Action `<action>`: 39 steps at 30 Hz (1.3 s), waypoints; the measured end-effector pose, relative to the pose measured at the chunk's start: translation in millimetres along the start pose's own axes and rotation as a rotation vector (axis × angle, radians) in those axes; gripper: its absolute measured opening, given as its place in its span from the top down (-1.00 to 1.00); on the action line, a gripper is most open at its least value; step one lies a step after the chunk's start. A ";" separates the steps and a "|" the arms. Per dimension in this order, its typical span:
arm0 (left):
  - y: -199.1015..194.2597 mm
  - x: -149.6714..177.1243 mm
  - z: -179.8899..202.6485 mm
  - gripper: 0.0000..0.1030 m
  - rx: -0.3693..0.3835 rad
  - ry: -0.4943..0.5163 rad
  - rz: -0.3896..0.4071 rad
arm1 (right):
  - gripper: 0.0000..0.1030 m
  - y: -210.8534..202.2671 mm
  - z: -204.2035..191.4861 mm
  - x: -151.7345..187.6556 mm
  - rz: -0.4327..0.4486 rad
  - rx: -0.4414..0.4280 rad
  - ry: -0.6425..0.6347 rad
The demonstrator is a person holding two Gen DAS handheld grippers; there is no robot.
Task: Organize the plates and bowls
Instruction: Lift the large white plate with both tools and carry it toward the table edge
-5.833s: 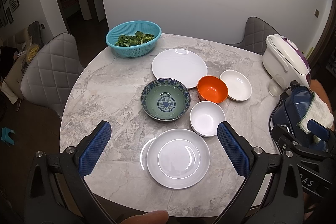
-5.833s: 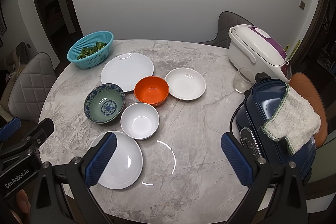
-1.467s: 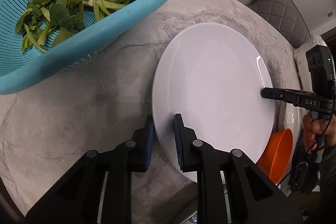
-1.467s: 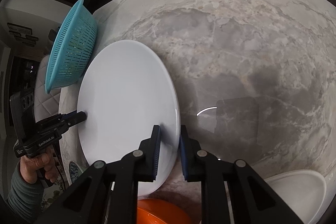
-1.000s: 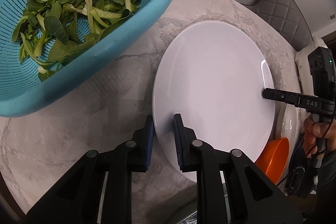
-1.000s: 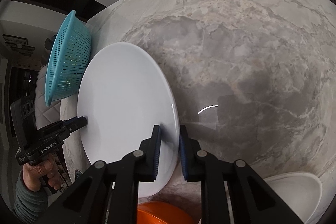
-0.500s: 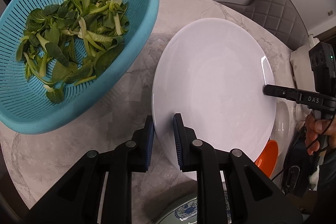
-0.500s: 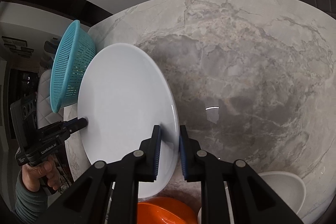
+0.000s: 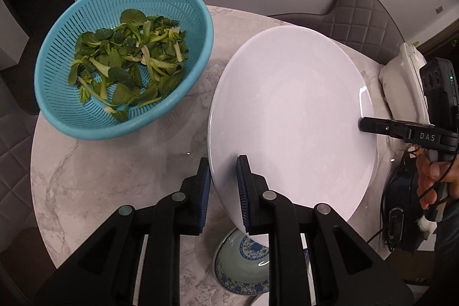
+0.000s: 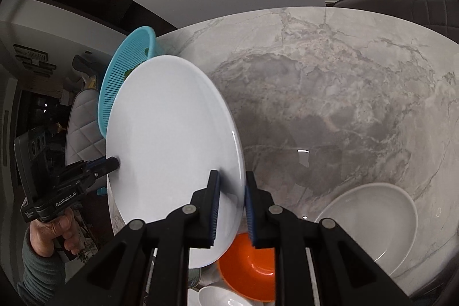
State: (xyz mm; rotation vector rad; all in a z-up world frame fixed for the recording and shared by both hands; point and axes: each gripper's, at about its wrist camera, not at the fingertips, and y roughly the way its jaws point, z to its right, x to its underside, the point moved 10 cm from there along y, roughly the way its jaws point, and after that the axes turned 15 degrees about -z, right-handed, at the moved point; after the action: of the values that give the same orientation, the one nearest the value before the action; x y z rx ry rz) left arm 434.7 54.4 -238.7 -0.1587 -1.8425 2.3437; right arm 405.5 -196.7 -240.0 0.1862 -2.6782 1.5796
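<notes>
Both grippers hold the large white plate (image 9: pixel 292 119) in the air above the marble table. My left gripper (image 9: pixel 223 191) is shut on its near-left rim. My right gripper (image 10: pixel 231 202) is shut on the opposite rim of the plate (image 10: pixel 172 148); it also shows in the left wrist view (image 9: pixel 362 124). Below the plate lie a blue-patterned bowl (image 9: pixel 241 265), an orange bowl (image 10: pixel 246 271), a shallow white dish (image 10: pixel 370 222) and a small white bowl (image 10: pixel 215 297).
A turquoise colander (image 9: pixel 86 110) of green leaves sits at the table's far left. A rice cooker (image 9: pixel 407 82) and a dark blue appliance (image 9: pixel 401 208) stand at the right. Grey chairs (image 9: pixel 364 16) ring the table (image 10: pixel 330 93).
The plate has risen higher off the table, held by both grippers; the colander and table look smaller and farther below. Both grips are unchanged.
</notes>
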 end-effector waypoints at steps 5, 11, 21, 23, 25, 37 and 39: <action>-33.0 48.7 -11.0 0.69 -0.014 -0.002 0.031 | 0.64 -4.8 -32.3 30.9 0.013 -0.008 -0.031; -46.1 131.6 -41.3 0.69 -0.007 -0.046 0.040 | 0.66 11.2 -78.2 71.7 0.006 -0.020 -0.071; -30.8 280.2 -112.0 0.69 -0.002 -0.156 0.004 | 0.68 91.2 -138.3 157.9 -0.083 -0.052 -0.111; -24.4 306.2 -123.2 0.69 -0.002 -0.176 -0.006 | 0.68 111.7 -147.5 175.9 -0.108 -0.058 -0.111; -15.3 328.1 -136.0 0.69 0.005 -0.197 -0.015 | 0.68 131.1 -153.8 191.6 -0.131 -0.070 -0.107; 41.0 412.7 -170.8 0.68 0.051 -0.282 -0.069 | 0.68 212.4 -174.0 254.2 -0.215 -0.061 -0.091; 50.7 416.4 -176.8 0.68 0.055 -0.286 -0.076 | 0.68 222.4 -177.0 258.2 -0.221 -0.040 -0.099</action>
State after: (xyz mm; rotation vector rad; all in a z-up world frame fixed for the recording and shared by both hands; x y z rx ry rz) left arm 54.5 289.5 -324.5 0.2619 -1.8607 2.4662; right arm 116.7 41.3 -326.1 0.5522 -2.6469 1.4866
